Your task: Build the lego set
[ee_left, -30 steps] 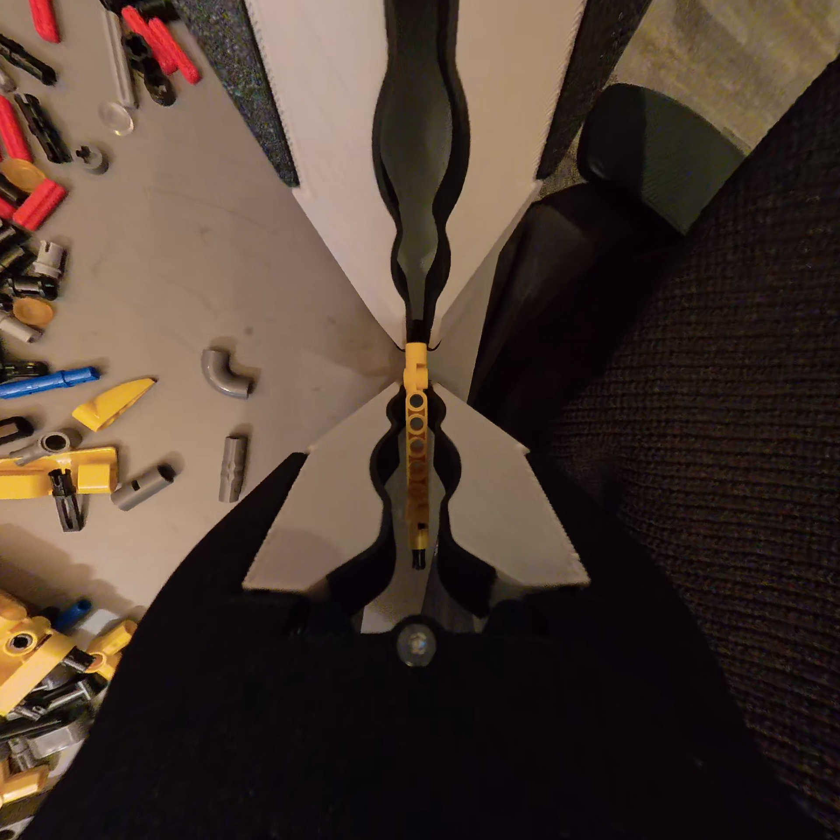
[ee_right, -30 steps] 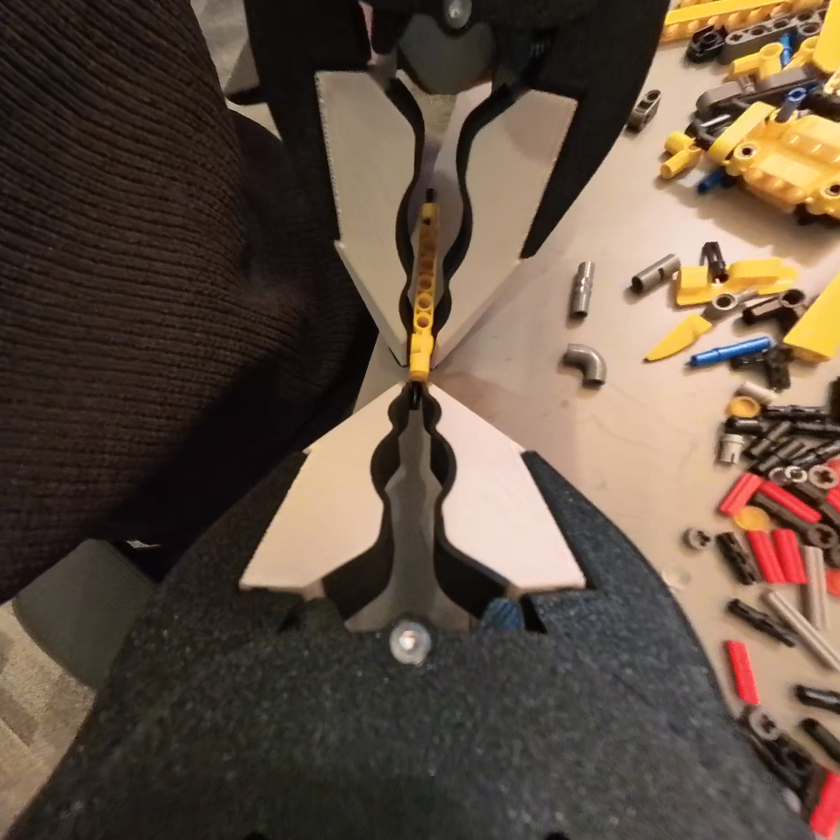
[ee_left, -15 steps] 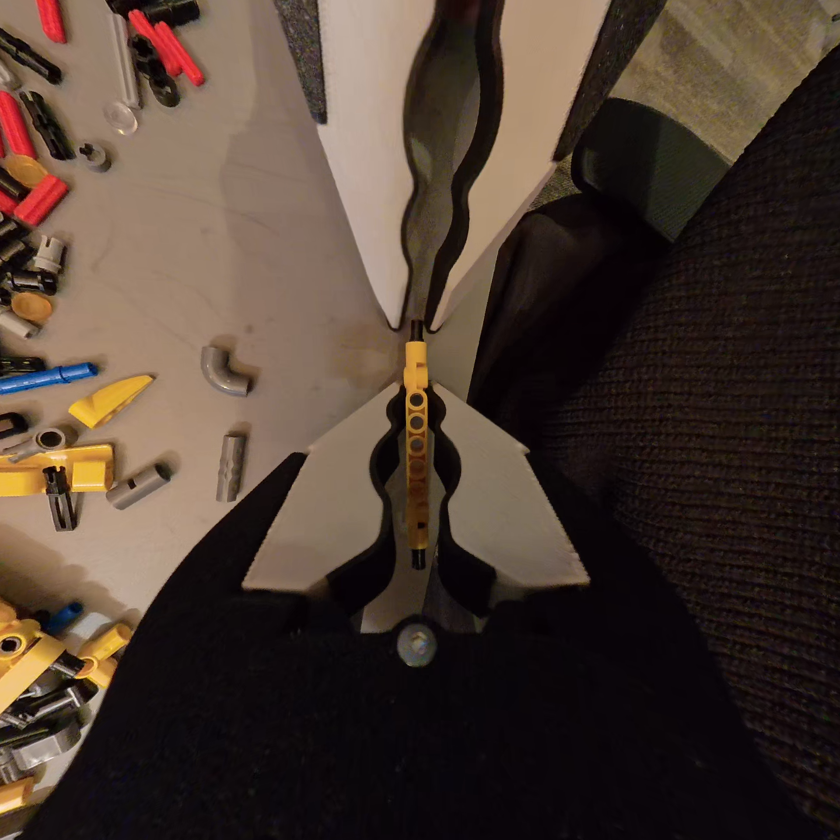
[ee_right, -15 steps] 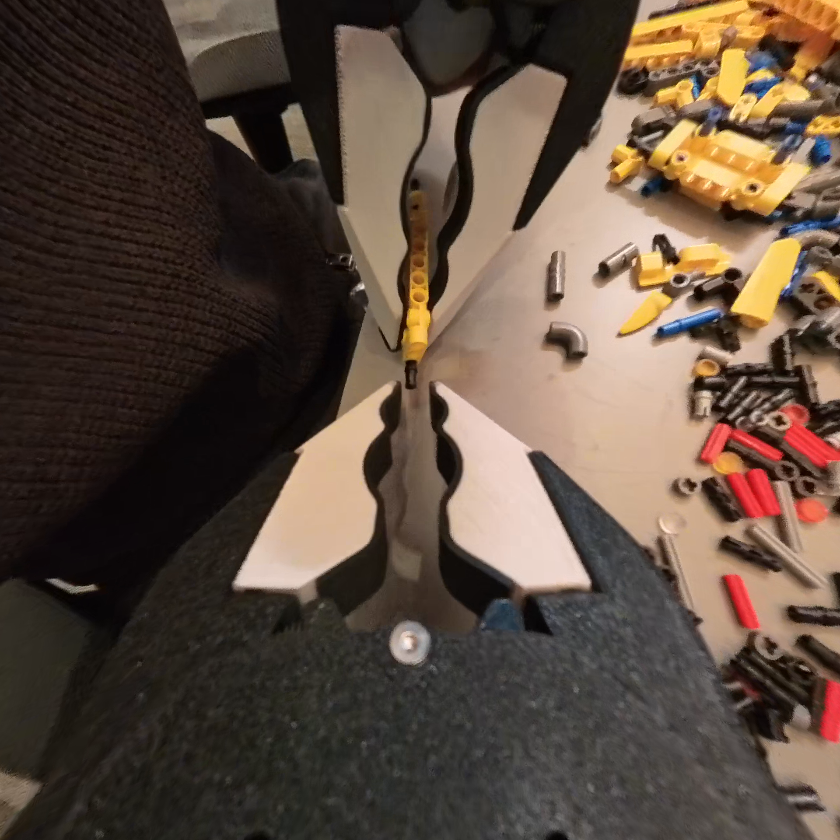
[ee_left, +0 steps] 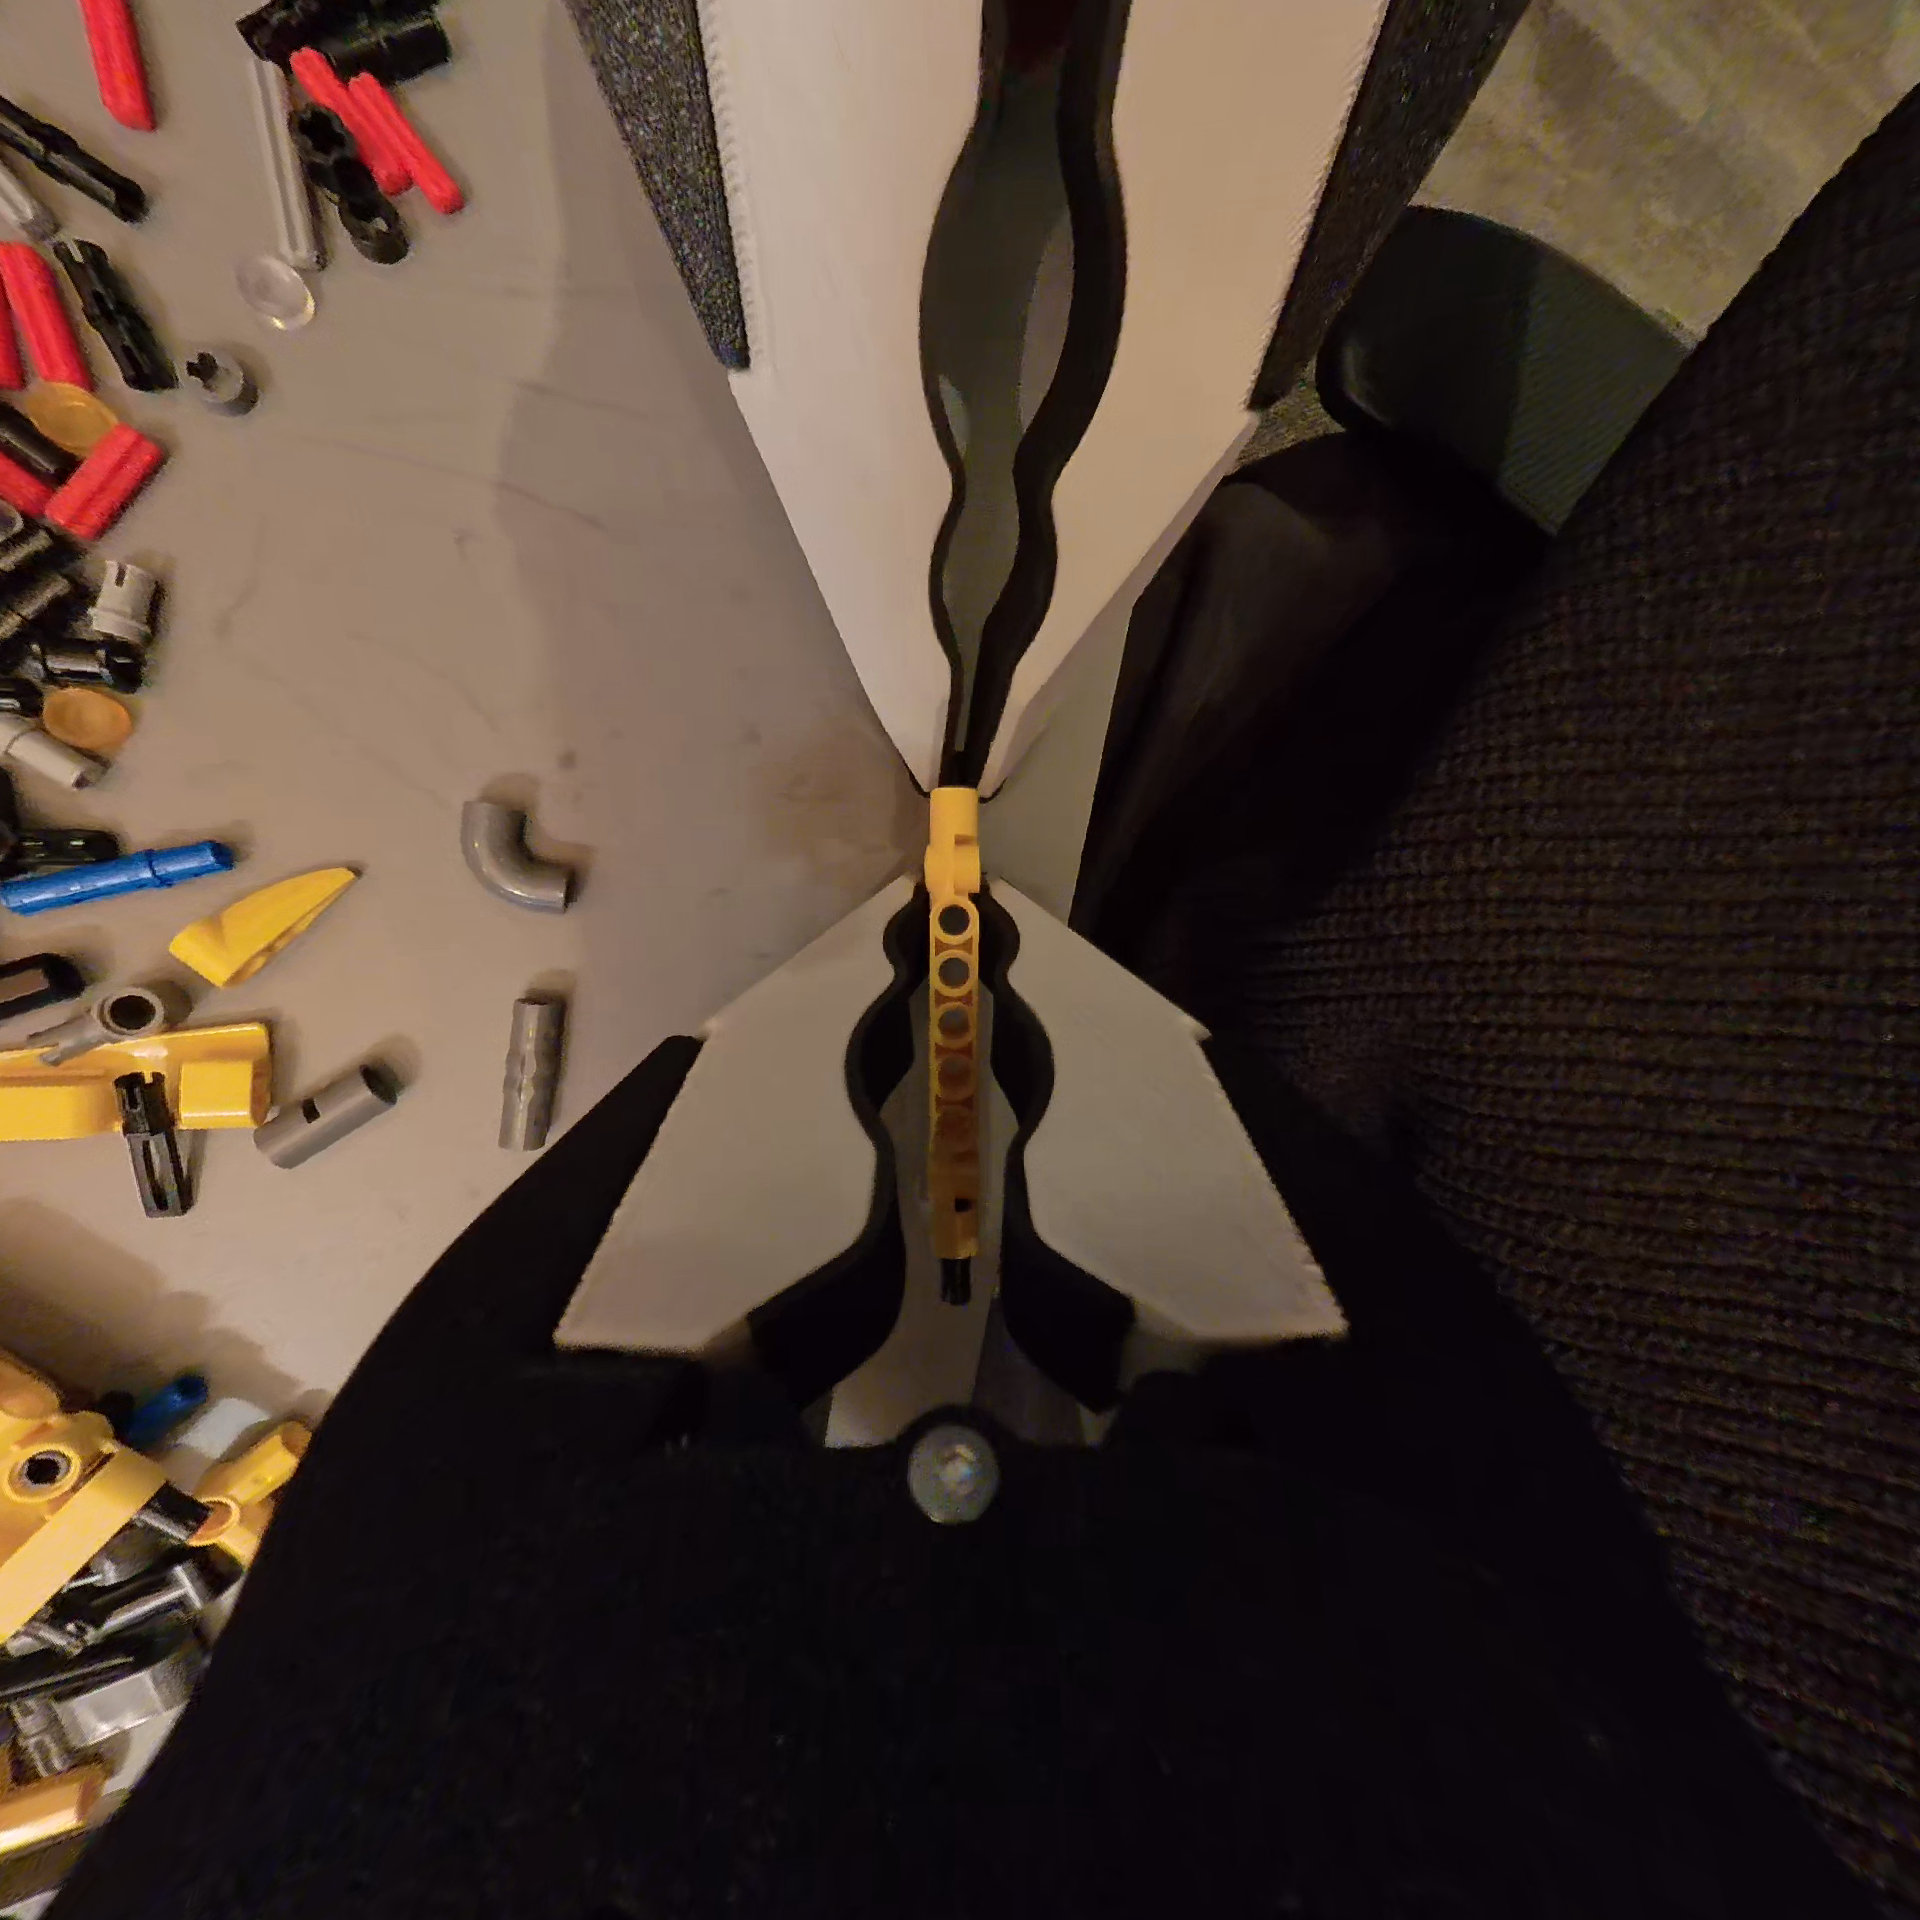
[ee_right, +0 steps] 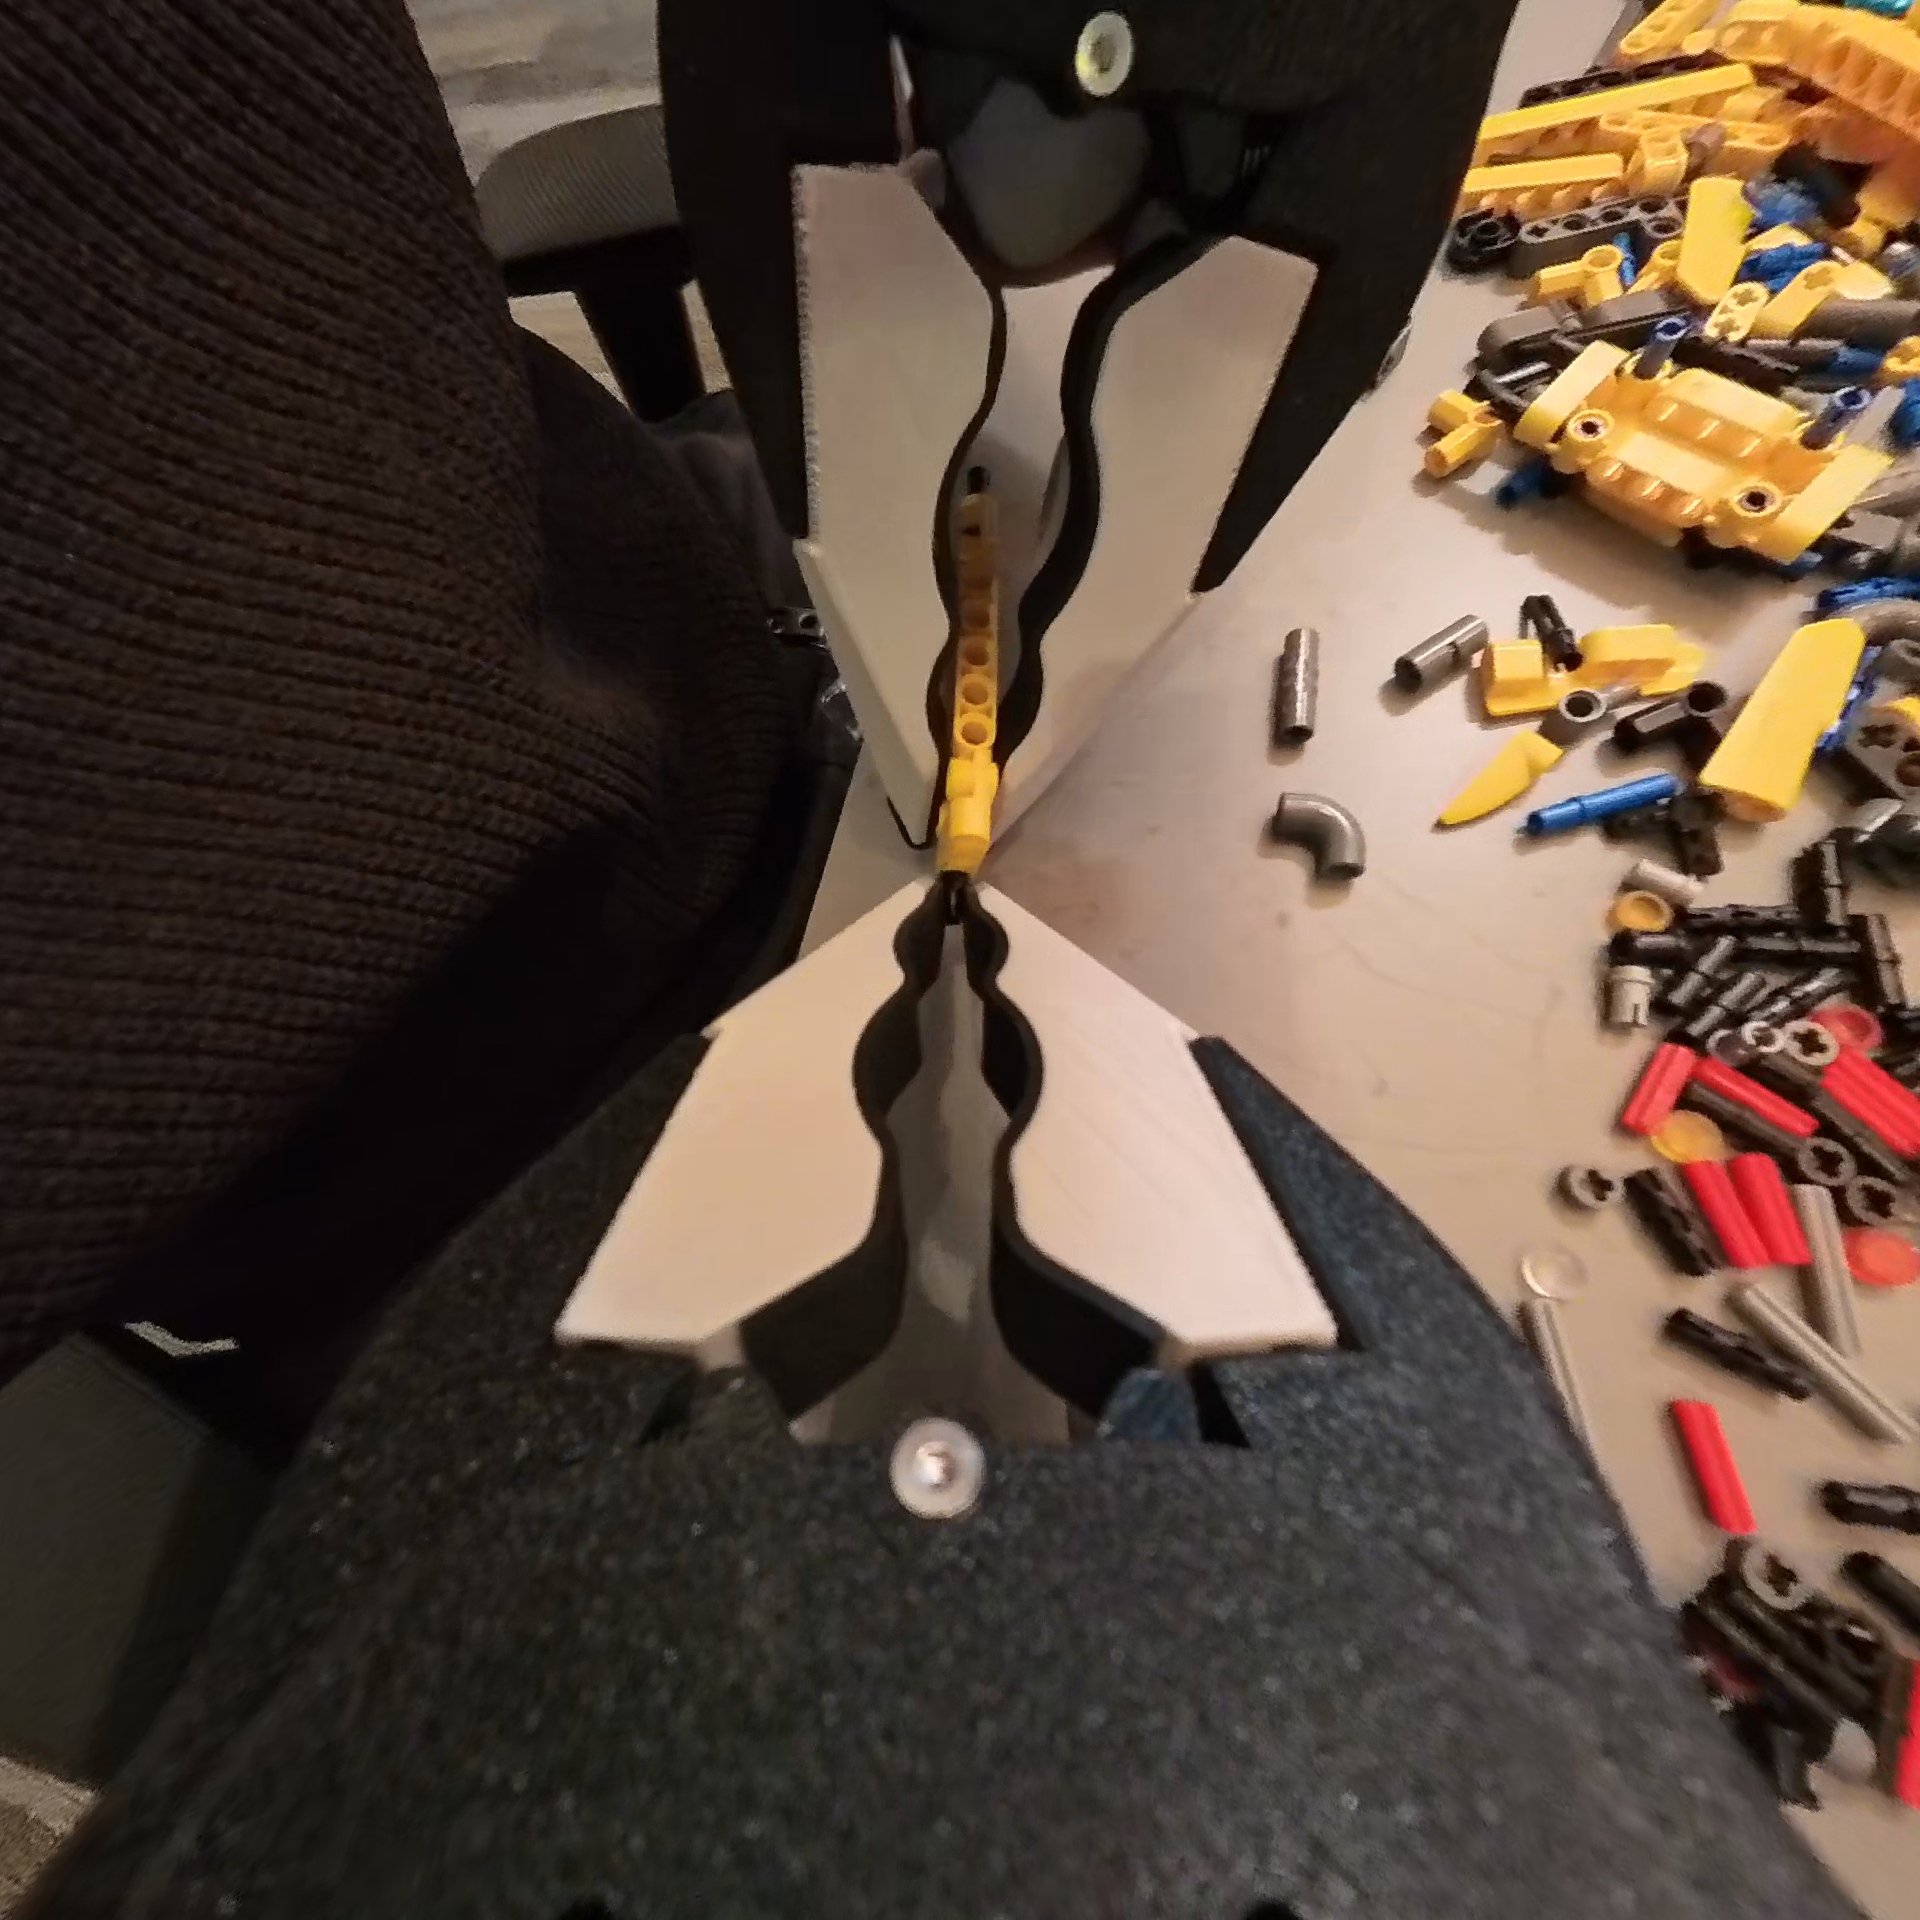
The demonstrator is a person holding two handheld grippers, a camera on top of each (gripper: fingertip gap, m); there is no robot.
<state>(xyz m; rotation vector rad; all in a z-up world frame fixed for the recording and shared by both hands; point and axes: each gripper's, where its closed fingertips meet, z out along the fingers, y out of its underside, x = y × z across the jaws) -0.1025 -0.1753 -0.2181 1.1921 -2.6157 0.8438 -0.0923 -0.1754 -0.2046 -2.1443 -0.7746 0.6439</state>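
My left gripper (ee_left: 954,896) is shut on a yellow beam with holes (ee_left: 954,1049), which lies lengthwise between its jaws, above the grey table (ee_left: 436,582). A black pin (ee_left: 954,1280) sticks out of the beam's rear end. My right gripper (ee_left: 961,777) faces it tip to tip and meets the beam's front end. In the right wrist view my right gripper (ee_right: 954,902) is shut on a small black pin (ee_right: 952,891) at the front end of the yellow beam (ee_right: 975,686). The left gripper (ee_right: 961,821) reaches in from above.
Loose parts lie on the table: a grey elbow (ee_right: 1317,831), a grey sleeve (ee_right: 1297,686), red and black pins (ee_right: 1766,1101) and a yellow assembly (ee_right: 1662,457). A dark knit garment (ee_right: 260,520) fills the side past the table edge. Both grippers' tips are close together, under 4 cm apart. The right tips stand about 6 cm off the grey elbow (ee_right: 1317,831). Look for it in the left wrist view (ee_left: 521,849) too.
Half a second ago my right gripper was open and drawn back from the beam, the black pin showing. Now it is back at the beam's end and shut on the pin. The left gripper holds still.
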